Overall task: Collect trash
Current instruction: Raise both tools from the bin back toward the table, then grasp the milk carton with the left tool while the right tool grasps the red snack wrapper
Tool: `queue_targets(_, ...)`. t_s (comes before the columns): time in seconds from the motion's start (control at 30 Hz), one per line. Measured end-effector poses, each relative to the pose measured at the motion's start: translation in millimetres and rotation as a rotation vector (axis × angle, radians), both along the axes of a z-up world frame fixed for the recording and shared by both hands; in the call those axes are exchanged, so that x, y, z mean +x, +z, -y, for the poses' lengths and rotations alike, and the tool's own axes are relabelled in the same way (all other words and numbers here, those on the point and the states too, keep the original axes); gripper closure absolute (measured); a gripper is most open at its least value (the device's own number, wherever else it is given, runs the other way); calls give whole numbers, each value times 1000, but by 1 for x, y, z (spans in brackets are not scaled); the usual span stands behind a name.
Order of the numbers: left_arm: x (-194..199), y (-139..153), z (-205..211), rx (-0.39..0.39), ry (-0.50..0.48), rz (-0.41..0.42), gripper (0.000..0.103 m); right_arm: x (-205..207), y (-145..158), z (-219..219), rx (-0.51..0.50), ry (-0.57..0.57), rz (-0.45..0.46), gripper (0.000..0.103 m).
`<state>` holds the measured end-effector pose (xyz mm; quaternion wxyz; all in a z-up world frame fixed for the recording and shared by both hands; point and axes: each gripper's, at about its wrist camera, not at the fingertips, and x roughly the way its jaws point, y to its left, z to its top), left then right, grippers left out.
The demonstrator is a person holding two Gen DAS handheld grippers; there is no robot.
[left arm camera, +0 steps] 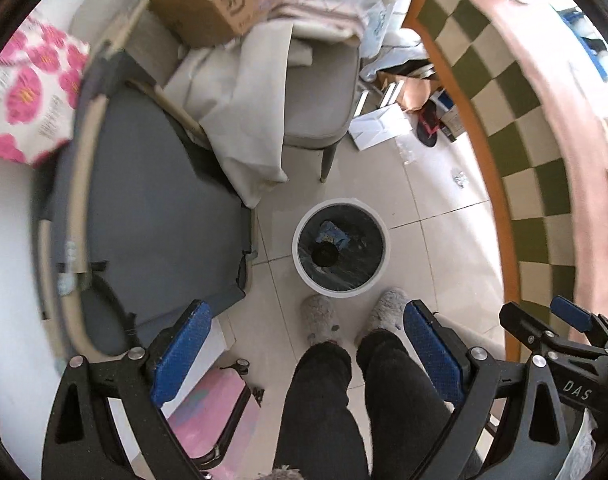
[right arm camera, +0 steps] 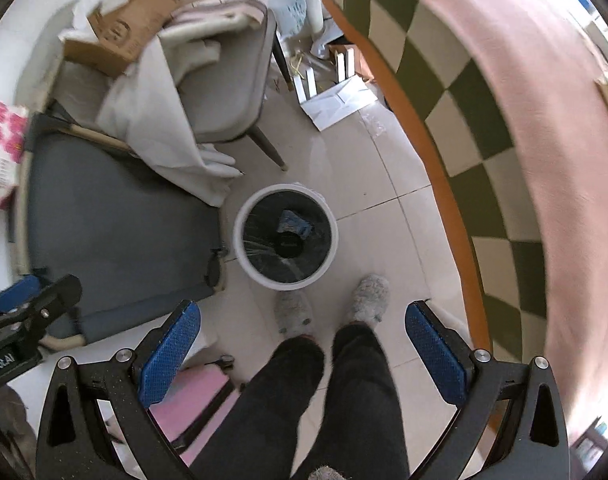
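Bin [left arm camera: 341,254] at 12 o'clock beyond both empty, spread grippers [left arm camera: 307,354] [right arm camera: 303,350]; blue scrap [left arm camera: 332,234], possibly wrapper, inside; slippers [left arm camera: 319,318] between.

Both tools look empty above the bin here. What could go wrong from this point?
1. The bin stands right at the person's slippers; a step forward could knock it over and spill the blue wrapper inside.
2. Loose scraps lie on the floor by the table edge, away from the bin; with the left tool and right tool both open and empty, they may be missed.
3. The draped cloth hangs near the bin and could snag a tool.
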<state>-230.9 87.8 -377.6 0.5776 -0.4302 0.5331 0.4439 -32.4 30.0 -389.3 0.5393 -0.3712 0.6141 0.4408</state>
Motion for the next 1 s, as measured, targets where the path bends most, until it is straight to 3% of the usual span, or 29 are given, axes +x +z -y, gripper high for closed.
queue_targets(0.1,13,40,3,64,-39,4,4,15,35,8,40,-70,-37,0)
queue_targets(0.23,56,86,0,153,-135,14,4,65,84,22,119,-223,-72,0)
queue_targets(0.37,127,119,-3,208,-255,48,0,137,119,46,154,-357,-36,0)
queue_targets(0.5,222,132,0,213,-365,73,0,232,142,85,135,-462,69,0)
queue_targets(0.6,298,127,11,183,-436,88,0,300,144,116,86,-512,145,0)
queue_targets(0.73,403,103,32,55,-501,116,0,390,129,163,23,-623,188,0)
queue_targets(0.83,463,75,41,-63,-492,150,1,441,104,182,-26,-680,210,0)
queue_targets(1.0,534,20,39,-215,-432,131,1,483,68,196,-82,-735,192,0)
